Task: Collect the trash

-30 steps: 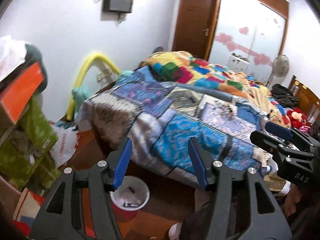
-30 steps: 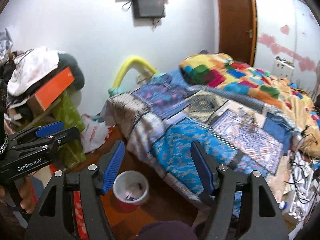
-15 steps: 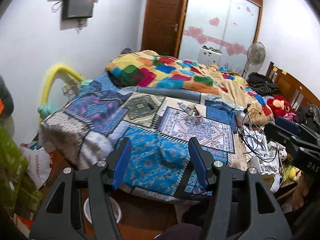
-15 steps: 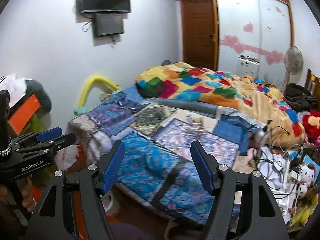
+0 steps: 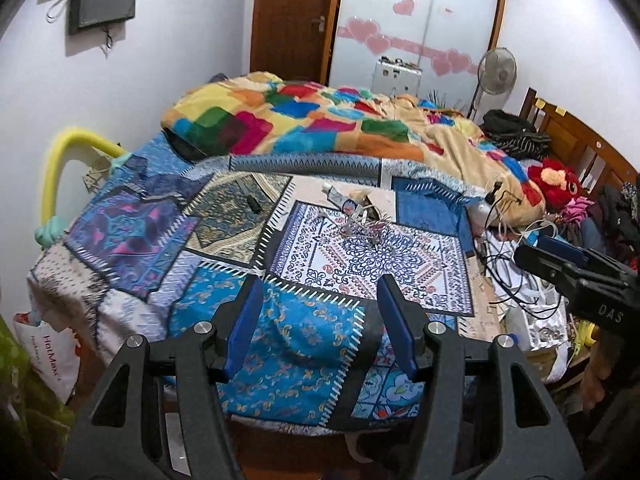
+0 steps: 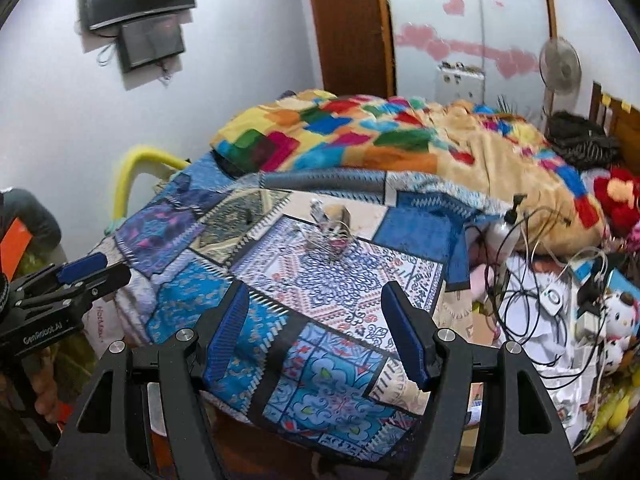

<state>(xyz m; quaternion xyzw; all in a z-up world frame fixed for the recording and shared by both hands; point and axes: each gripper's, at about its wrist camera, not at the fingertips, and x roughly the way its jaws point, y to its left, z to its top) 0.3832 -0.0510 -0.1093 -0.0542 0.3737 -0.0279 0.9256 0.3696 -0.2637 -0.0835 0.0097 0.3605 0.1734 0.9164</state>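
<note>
A small heap of trash (image 5: 360,216), crumpled wrappers and a white tube, lies in the middle of the bed's patchwork blanket (image 5: 224,344). The right wrist view shows the same heap (image 6: 330,232). A small dark item (image 5: 252,202) lies to its left. My left gripper (image 5: 320,320) hangs open over the bed's near edge, well short of the heap, with nothing between its blue pads. My right gripper (image 6: 316,328) is open and empty too, beside the left one. Each appears in the other's view: the right gripper (image 5: 534,250) at the right edge, the left gripper (image 6: 96,268) at the left edge.
Tangled cables (image 6: 532,280) and a pump bottle (image 6: 506,226) crowd the bed's right side, with plush toys (image 6: 618,196) beyond. A colourful quilt (image 5: 320,124) covers the far half. A yellow foam tube (image 5: 60,160) and a plastic bag (image 5: 52,352) sit at the left.
Both views have swung right and forward, from the floor at the bed's corner onto the bed top. The red-and-white bin has dropped out of sight. Both grippers have stayed open.
</note>
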